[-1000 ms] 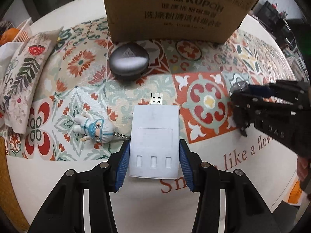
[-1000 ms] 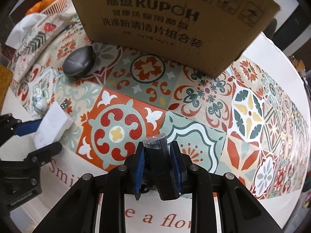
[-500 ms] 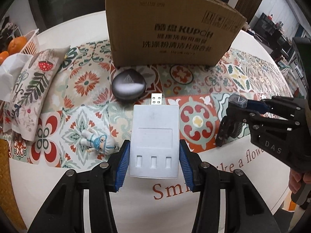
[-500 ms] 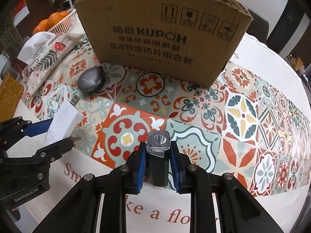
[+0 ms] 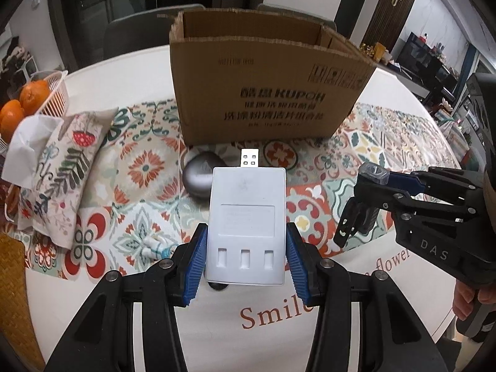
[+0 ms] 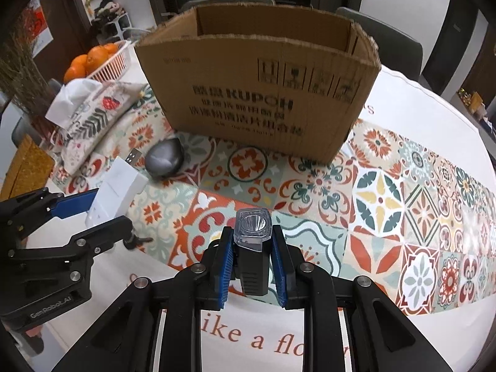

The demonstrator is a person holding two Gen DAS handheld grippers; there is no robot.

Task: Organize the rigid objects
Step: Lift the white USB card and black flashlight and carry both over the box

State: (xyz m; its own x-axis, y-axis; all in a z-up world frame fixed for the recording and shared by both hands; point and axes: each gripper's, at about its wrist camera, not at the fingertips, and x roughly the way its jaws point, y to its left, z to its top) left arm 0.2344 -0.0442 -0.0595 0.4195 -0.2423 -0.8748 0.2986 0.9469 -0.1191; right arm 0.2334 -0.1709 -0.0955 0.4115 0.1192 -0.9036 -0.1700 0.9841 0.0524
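Both grippers are loaded and lifted clear of the worktop (image 5: 356, 316), so the step in hand looks like the carry toward the cardboard box (image 5: 266, 93).

The left gripper (image 5: 246, 254) is clenched on a white USB charger block (image 5: 246, 217), blue pads pressing its two long sides, the plug pointing straight ahead of the fingers toward the box wall. Just below and ahead of the plug lies a grey oval case (image 5: 198, 176), and below the left finger a small figurine (image 5: 156, 246) rests on the patterned mat (image 5: 139, 167).

The right gripper (image 6: 251, 257) grasps a small black flashlight (image 6: 252, 241) upright, clear lens end up and forward. The box stands ahead of it with its open top in view; whether anything lies inside cannot be told.

The next move probably calls for raising each gripper above the near rim, reaching forward over the opening, then letting go one at a time, keeping the two grippers apart.
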